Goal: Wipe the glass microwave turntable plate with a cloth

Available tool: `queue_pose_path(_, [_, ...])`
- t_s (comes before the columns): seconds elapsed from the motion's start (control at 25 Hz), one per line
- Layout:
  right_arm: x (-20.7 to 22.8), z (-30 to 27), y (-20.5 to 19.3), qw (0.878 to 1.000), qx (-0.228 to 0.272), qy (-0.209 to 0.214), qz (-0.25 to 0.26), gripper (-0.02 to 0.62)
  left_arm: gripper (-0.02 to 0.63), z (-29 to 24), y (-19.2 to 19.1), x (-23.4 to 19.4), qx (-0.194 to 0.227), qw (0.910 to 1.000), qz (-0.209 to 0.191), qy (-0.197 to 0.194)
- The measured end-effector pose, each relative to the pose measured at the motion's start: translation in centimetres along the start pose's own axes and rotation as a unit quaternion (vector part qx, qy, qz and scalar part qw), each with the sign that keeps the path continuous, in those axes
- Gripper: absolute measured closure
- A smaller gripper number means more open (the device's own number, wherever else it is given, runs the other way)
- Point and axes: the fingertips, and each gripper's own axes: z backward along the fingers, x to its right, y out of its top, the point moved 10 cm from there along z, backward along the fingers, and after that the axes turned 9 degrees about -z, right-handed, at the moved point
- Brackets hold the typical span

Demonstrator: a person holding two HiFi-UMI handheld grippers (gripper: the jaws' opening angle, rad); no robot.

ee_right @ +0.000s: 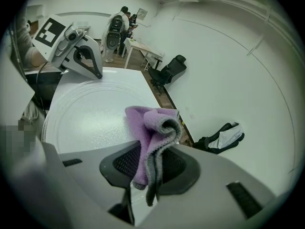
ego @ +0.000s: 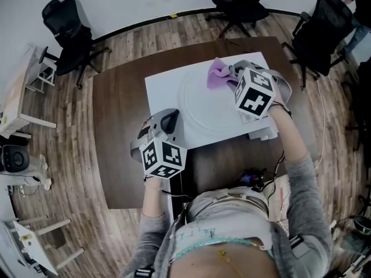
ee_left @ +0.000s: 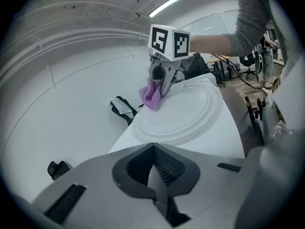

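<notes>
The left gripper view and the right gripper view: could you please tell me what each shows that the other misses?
Only the left gripper view: the right claw from outside, holding the purple cloth at the glass plate's far rim; the left claw shut and empty. Only the right gripper view: the cloth pinched between the right claw's jaws, and people standing far back. Both: the plate on its white board.

brown table [ego: 119, 132]; white board [ego: 162, 88], maybe mat, under glass plate [ego: 196, 110].
</notes>
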Motion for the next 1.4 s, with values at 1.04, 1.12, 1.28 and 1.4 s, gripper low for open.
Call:
queue_pose_path(1.04, [-6.5,6.0,-3.6,0.998,-0.055,0.021,0.026,0.491,0.601,0.2,0.1,-0.1,-0.002,1.0000,-0.005,0.002])
queue_pose_path(1.12, [-7.1,6.3,-3.2,0.997,-0.057,0.029,0.039,0.491,0.601,0.2,0.2,-0.1,-0.003,1.0000,-0.005,0.002])
queue_pose_path(1.28, [-8.2,6.6,-2.3,0.996,-0.058,0.043,0.061,0.491,0.601,0.1,0.4,-0.1,-0.003,1.0000,-0.004,0.002])
queue_pose_path(1.4, [-9.0,6.6,-1.5,0.994,-0.058,0.052,0.076,0.491,0.601,0.1,0.5,0.1,-0.004,1.0000,-0.004,0.003])
